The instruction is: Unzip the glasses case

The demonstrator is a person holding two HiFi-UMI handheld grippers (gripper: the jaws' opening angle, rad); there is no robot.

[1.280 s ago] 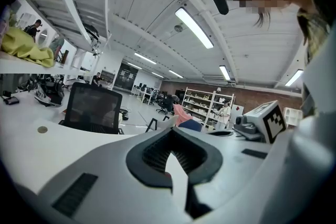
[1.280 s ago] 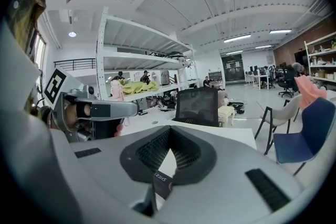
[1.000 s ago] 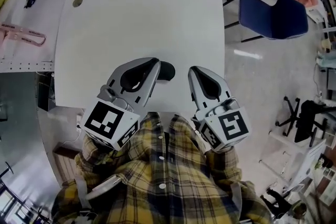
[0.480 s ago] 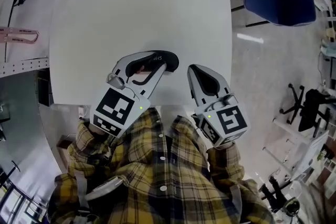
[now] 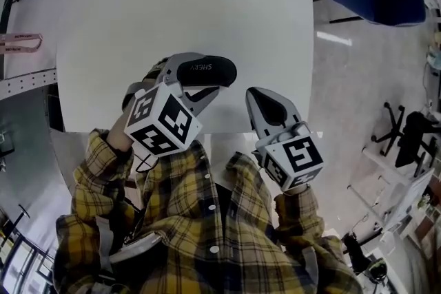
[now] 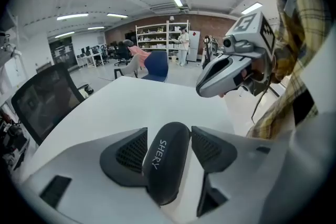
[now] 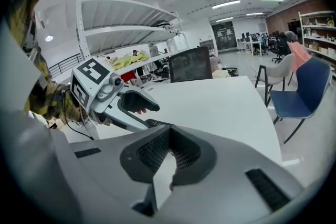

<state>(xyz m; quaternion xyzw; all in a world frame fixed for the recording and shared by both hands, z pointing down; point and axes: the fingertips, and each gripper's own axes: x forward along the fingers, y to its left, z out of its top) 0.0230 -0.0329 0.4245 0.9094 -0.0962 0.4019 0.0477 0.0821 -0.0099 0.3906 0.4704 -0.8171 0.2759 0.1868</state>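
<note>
as jaws open, left gripper [image 6: 168, 134] straddles glasses case [image 6: 166, 164]

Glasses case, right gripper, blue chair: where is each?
glasses case [image 5: 207, 71], head view, its printed top.
right gripper [image 7: 170, 128], right gripper view, where its fingertips meet.
blue chair [image 7: 310, 84], right gripper view, its backrest.
</note>
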